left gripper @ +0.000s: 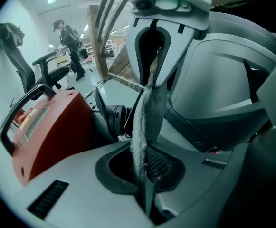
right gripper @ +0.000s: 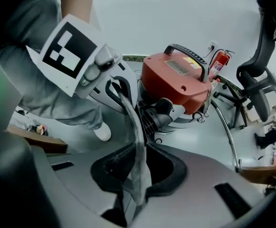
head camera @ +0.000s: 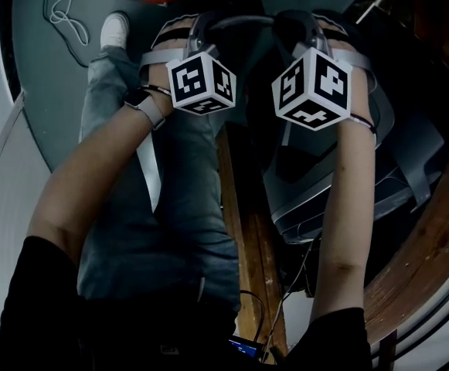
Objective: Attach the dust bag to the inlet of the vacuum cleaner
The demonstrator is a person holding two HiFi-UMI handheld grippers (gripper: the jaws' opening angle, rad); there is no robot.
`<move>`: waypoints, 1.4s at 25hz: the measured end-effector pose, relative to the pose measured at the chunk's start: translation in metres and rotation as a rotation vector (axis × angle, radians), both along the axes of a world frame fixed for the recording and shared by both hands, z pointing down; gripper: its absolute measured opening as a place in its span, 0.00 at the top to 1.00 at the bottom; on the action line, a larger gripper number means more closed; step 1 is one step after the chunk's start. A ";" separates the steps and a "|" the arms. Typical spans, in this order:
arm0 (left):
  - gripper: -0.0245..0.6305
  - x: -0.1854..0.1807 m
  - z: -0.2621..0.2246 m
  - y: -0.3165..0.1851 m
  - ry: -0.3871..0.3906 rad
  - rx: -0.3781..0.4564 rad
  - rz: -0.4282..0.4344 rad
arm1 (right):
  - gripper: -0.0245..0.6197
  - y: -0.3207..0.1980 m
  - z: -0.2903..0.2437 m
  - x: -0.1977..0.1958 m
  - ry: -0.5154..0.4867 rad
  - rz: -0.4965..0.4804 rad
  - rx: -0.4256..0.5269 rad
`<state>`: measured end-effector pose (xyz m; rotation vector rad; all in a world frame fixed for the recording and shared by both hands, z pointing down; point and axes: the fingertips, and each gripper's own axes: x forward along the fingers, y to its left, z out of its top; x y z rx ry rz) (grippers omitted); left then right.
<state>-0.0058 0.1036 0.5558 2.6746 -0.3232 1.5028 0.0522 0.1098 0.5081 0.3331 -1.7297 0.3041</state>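
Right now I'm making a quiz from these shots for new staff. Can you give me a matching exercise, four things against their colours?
Things:
1. vacuum
2. shoe
3. chair
4. bag

Colours:
a. white
b. grey
c. red
d. black

Pairs: 1-c; 2-a; 3-d; 4-b
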 end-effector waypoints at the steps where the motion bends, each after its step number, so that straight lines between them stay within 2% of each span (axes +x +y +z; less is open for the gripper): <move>1: 0.92 0.000 0.000 0.000 0.000 -0.009 -0.007 | 0.87 -0.003 -0.008 0.000 -0.024 0.008 -0.006; 4: 0.93 0.000 0.000 0.000 0.003 -0.020 -0.022 | 0.87 -0.020 -0.025 0.008 -0.081 0.059 0.004; 6: 0.92 0.001 -0.001 0.000 0.008 -0.019 -0.027 | 0.87 -0.028 -0.023 0.015 -0.084 0.064 -0.005; 11: 0.92 -0.002 0.001 -0.002 0.011 -0.023 -0.039 | 0.87 -0.014 0.011 0.012 -0.051 -0.029 -0.104; 15: 0.92 -0.002 0.002 -0.002 0.019 -0.023 -0.031 | 0.87 -0.013 0.020 0.003 -0.061 -0.057 -0.114; 21: 0.92 -0.004 0.002 -0.001 0.034 -0.002 0.018 | 0.87 -0.008 0.032 -0.007 -0.050 -0.153 -0.155; 23: 0.92 -0.006 0.000 0.003 0.046 -0.021 0.041 | 0.88 -0.007 0.033 -0.008 -0.042 -0.182 -0.161; 28: 0.89 -0.019 -0.020 0.011 0.064 -0.089 0.112 | 0.89 -0.006 0.033 -0.007 -0.024 -0.210 -0.153; 32: 0.88 -0.027 -0.046 -0.002 0.075 -0.091 0.101 | 0.89 -0.005 0.031 -0.006 -0.013 -0.213 -0.141; 35: 0.88 -0.027 -0.070 -0.021 0.117 -0.068 0.069 | 0.89 -0.005 0.029 -0.006 -0.007 -0.213 -0.127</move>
